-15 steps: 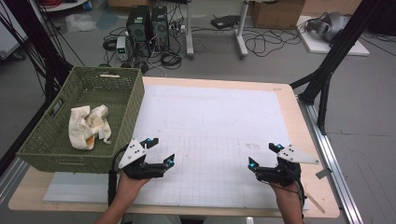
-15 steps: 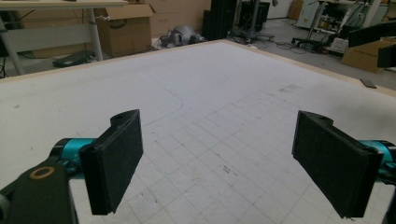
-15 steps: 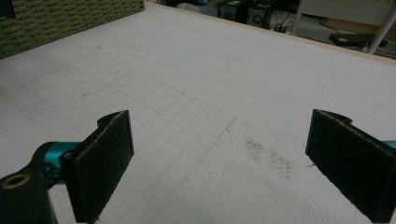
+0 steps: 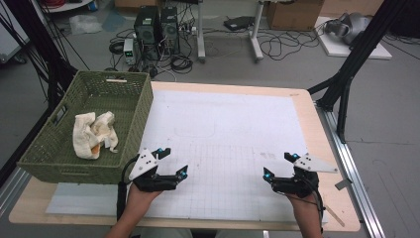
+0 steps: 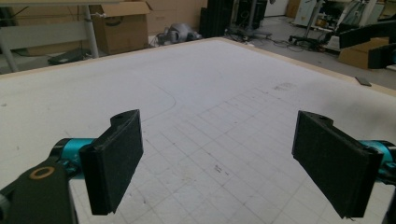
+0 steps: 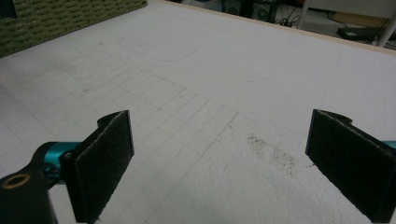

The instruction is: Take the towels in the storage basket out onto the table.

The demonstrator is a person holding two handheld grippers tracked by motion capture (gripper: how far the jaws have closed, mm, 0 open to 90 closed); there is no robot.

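You held your left gripper (image 4: 173,162) just off the near right corner of the green basket (image 4: 143,106), its jaws spread wide with nothing but the white gridded mat (image 4: 233,129) between them. The crumpled cream cloth (image 4: 91,134) lay inside the basket, toward its near end, apart from that gripper and separated from it by the basket's wall. Your right gripper (image 4: 278,165) rested well away from the basket, near the opposite side of the mat, and its jaws also stood apart and empty over a faint smudge on the mat (image 6: 273,149). Seen from that gripper, the basket's woven side (image 6: 60,14) sat far off across the mat.
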